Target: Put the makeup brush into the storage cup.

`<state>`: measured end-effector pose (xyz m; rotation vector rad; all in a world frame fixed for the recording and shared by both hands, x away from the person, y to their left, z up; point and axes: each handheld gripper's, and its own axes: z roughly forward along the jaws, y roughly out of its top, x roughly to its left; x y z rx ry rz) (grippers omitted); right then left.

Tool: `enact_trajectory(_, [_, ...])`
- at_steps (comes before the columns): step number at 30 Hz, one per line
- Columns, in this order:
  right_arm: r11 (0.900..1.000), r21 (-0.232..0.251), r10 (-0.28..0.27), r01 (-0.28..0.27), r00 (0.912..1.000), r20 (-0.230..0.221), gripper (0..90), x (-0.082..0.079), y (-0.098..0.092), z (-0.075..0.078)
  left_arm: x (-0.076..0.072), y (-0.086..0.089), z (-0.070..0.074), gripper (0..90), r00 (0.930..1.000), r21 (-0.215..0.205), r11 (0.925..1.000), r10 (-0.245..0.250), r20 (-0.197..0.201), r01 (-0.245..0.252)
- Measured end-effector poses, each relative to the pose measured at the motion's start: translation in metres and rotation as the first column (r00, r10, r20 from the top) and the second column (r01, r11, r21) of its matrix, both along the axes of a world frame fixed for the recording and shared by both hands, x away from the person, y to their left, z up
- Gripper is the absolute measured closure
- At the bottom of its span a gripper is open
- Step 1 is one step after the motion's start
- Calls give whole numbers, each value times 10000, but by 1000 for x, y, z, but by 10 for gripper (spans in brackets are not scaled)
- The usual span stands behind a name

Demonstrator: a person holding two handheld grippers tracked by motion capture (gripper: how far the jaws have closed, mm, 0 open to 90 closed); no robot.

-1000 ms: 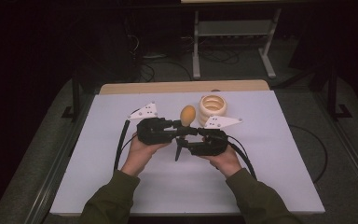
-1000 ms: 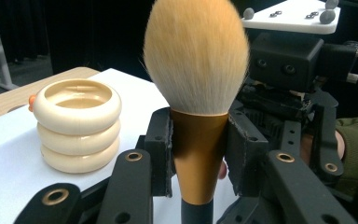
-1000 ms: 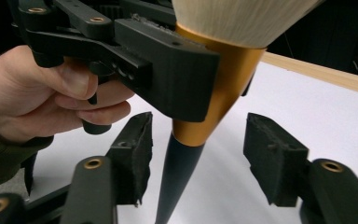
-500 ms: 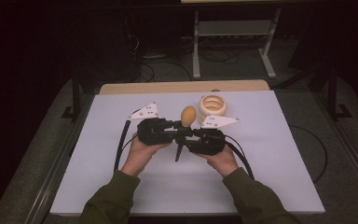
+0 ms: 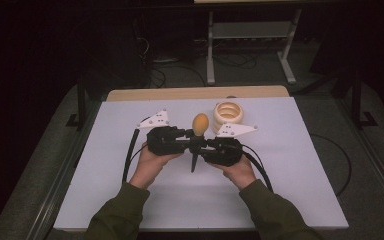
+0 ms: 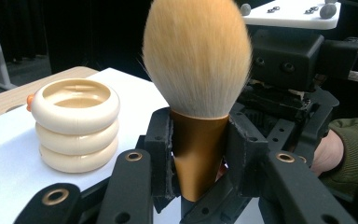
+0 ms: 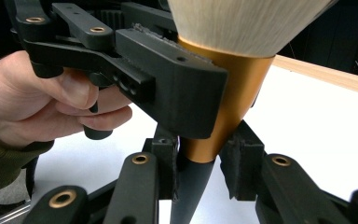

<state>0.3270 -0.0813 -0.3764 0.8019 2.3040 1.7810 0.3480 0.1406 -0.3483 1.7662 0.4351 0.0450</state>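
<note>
While both hands meet over the white table [image 5: 290, 190], the scene reads as follows

Left gripper [image 6: 200, 154]: jaws pinched on the gold ferrule of the makeup brush [image 6: 196, 60], pads pressing it from both sides

Right gripper [image 7: 198, 161]: jaws have just been closing; they now clamp the narrow lower end of the ferrule, where the black handle begins

Brush position: upright between the two grippers, its bristle head above the fingers [image 6: 162, 140] and the handle pointing below them

Right gripper's fingers [image 7: 242, 158]: just under the left gripper's pads

Ringed cream holder [image 6: 75, 123]: well apart from the left fingers, standing on the table
</note>
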Motion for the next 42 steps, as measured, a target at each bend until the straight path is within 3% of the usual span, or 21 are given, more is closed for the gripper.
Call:
enact_trajectory(23, [9976,-650,-221,237,9994,250,706,-2,-1,1,0,1,0,640,9998,262,9997,21,187,-26])
enact_trajectory(31, [9974,-629,-335,348,9992,210,708,-1,-4,1,0,1,2,428,9998,282,9996,-19,185,13])
enact_trajectory(36, [9969,-640,-434,448,9988,226,708,1,-8,0,-2,7,5,263,9998,532,9985,90,153,-98])
enact_trajectory(42, [9959,-685,-581,596,9980,235,708,2,-12,0,-5,17,7,165,9992,798,9964,253,296,-276])
